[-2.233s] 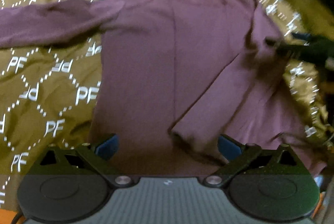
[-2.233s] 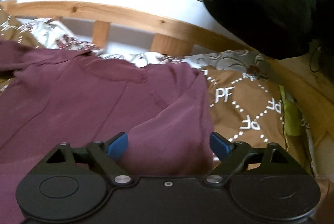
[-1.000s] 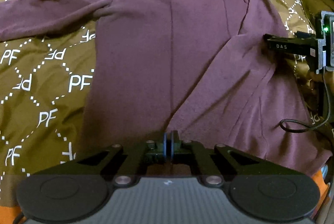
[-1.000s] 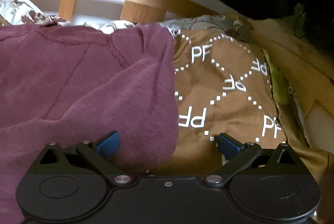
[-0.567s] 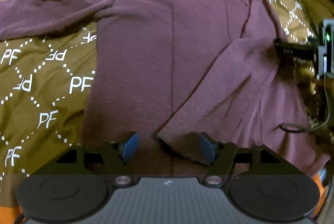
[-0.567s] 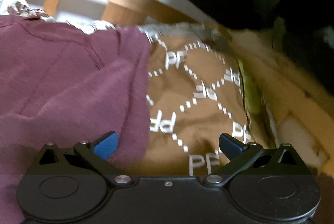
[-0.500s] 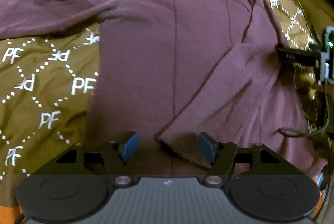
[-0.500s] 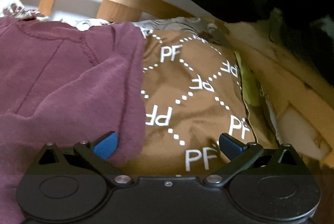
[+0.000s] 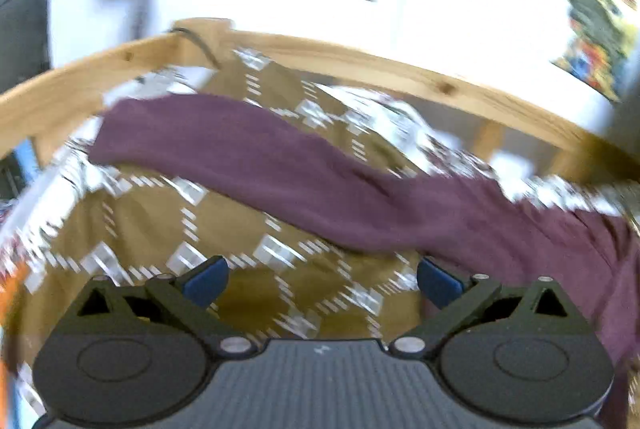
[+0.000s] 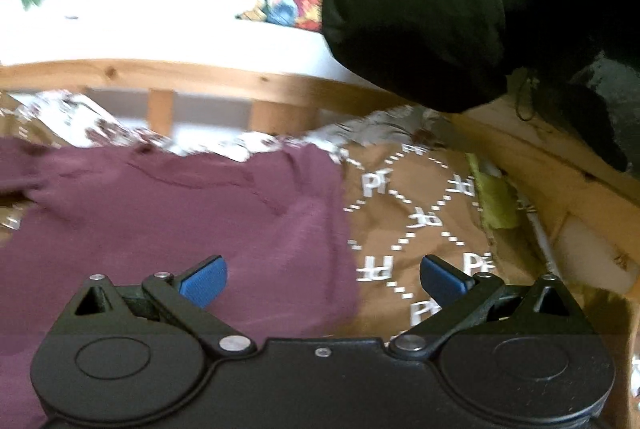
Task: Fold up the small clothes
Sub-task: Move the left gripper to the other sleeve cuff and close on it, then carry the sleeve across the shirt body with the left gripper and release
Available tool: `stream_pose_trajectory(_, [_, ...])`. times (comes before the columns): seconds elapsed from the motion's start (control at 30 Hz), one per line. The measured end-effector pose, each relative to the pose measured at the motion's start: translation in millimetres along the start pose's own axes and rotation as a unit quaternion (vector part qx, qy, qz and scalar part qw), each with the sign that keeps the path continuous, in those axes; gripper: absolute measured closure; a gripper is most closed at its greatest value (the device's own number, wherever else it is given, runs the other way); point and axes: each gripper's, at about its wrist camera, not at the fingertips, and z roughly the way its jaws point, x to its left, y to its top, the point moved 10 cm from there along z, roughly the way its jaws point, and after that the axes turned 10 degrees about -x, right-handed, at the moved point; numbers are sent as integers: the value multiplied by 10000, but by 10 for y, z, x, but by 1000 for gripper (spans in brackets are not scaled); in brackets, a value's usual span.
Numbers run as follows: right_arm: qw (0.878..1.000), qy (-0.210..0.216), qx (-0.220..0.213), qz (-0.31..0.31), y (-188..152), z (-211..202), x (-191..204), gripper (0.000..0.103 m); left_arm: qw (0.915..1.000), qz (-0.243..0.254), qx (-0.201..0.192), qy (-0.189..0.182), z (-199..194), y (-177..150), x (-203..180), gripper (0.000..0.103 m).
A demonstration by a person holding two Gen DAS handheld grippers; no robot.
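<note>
Left tool (image 9: 320, 275), spread wide with nothing between its blue pads after just opening, poised over the patterned bedspread (image 9: 152, 221), facing the long sleeve (image 9: 248, 157) of the maroon shirt (image 10: 168, 213). Right tool (image 10: 322, 277) likewise spread and empty, its left pad above the shirt's body, its right pad above bare bedspread, the shirt's edge between them.

Shirt spread flat on the bed, sleeve stretched out sideways toward the wooden bed rail (image 9: 400, 69), a black jacket (image 10: 460, 9) heaped beyond the frame.

Likely step: taking that outstretched sleeve and laying it across the body. Best done by pinching near the cuff, through the sleeve alone and not the bedspread beneath, lifting only slightly, carrying it over in one smooth sweep, letting go once flat. Risk of dragging the whole shirt askew if gripped too near the shoulder.

No containers in sight; nothing to hold the folded shirt visible in either view.
</note>
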Motion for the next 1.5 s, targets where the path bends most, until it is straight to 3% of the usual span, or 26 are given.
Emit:
stream_pose_trajectory(0.13, [9993,267,81,239,-31,-164,168,1,9996,119,59,250,334,202,440,1])
stream_pose_trajectory(0.2, [9992,337,162,160,-75,-134,211,1,9992,-150,-61,377,445,255,666,1])
stream_pose_trajectory(0.27, [9994,263,207,130,-111,-99,218,1,9965,-760,-109,345,527,261,868,1])
stream_pose_trajectory(0.33, [9990,240,302,234,-159,-61,210,1,9896,-1419,-151,189,613,267,1018,1])
stream_pose_trajectory(0.43, [9977,327,474,350,-261,1,229,1,9794,-1990,-341,41,719,378,1194,1])
stream_pose_trajectory(0.6, [9974,444,541,196,-329,65,336,1,9594,-2688,-801,297,860,462,1497,5])
stream_pose_trajectory(0.73, [9976,502,469,55,-316,74,412,1,9433,-3063,-924,883,911,429,1735,49])
stream_pose_trajectory(0.83, [9976,537,434,-53,-314,76,455,1,9433,-3021,-1022,922,886,447,1742,92])
stream_pose_trajectory(1.0, [9972,597,424,-121,-316,86,505,1,9512,-2439,-1612,985,653,637,1544,98])
stream_pose_trajectory(1.1, [9972,608,405,-148,-306,82,508,1,9570,-1874,-2109,680,454,828,1229,98])
stream_pose_trajectory(1.2, [9977,581,326,-144,-273,65,498,1,9560,-1440,-2555,49,180,966,784,98])
stream_pose_trajectory(1.33, [9982,540,244,-113,-225,55,475,1,9470,-913,-2904,-1028,-249,1020,67,98])
stream_pose_trajectory(1.5, [9989,460,120,-29,-154,33,411,1,9292,-36,-2772,-2445,-629,770,-945,98])
